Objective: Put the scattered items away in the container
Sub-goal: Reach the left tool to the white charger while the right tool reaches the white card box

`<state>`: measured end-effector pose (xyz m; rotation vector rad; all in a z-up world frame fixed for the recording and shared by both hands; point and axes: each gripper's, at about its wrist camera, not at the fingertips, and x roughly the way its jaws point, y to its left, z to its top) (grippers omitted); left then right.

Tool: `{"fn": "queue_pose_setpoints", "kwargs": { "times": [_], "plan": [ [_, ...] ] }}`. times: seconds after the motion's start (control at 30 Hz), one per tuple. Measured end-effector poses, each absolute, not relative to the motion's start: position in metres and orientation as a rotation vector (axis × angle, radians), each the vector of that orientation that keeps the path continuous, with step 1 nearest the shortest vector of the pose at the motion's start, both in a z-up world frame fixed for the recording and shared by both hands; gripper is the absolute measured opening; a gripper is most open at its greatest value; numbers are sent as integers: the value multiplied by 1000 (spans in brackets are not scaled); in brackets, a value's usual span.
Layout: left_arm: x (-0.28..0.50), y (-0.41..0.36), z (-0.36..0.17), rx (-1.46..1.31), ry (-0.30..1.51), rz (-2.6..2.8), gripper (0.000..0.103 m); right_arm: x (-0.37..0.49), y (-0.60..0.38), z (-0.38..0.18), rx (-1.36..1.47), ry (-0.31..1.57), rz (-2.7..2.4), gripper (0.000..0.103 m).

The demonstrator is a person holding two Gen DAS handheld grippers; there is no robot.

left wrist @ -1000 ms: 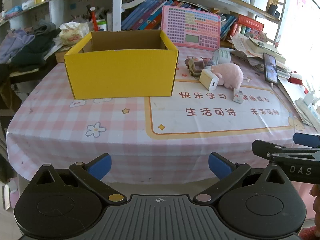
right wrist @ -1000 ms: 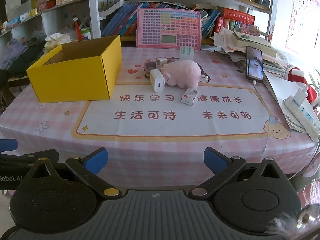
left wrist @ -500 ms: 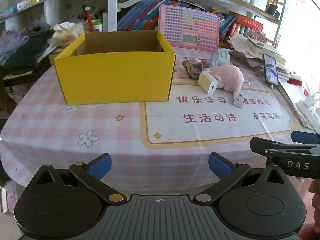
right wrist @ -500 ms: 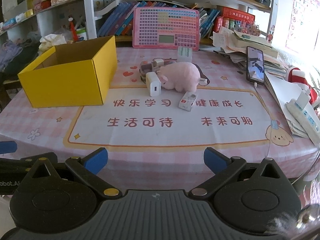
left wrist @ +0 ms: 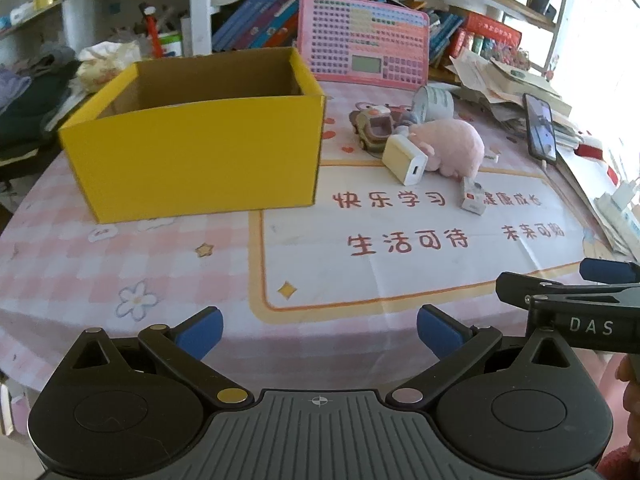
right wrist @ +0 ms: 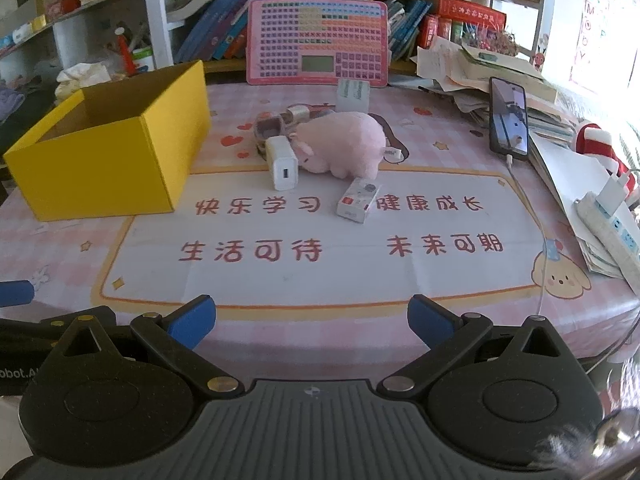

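Yellow cardboard box is my landmark, open-topped on the pink checked tablecloth. Just to its right cluster the white charger, pink plush pig, toy car and small white packet. My left gripper and right gripper both gape wide, holding nothing, at the table's near edge.

Red Chinese lettering on the table mat, and maker's marks on both grippers
The mat reads 快乐学习 健康成长 on its upper row and 生活可待 未来可期 below; "DAS" stands in white on the right gripper in the left wrist view, and a cut-off "obot.A" on the left gripper at the right wrist view's left edge
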<state>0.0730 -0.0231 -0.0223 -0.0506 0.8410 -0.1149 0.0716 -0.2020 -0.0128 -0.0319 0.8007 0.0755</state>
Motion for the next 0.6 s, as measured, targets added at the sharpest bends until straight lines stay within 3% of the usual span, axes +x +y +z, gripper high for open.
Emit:
{"fn": "queue_pose_setpoints", "kwargs": {
  "times": [0.6],
  "plan": [
    [142, -82, -15, 39, 794, -224, 103, 142, -246, -11, -10, 786, 28, 103]
  ]
}}
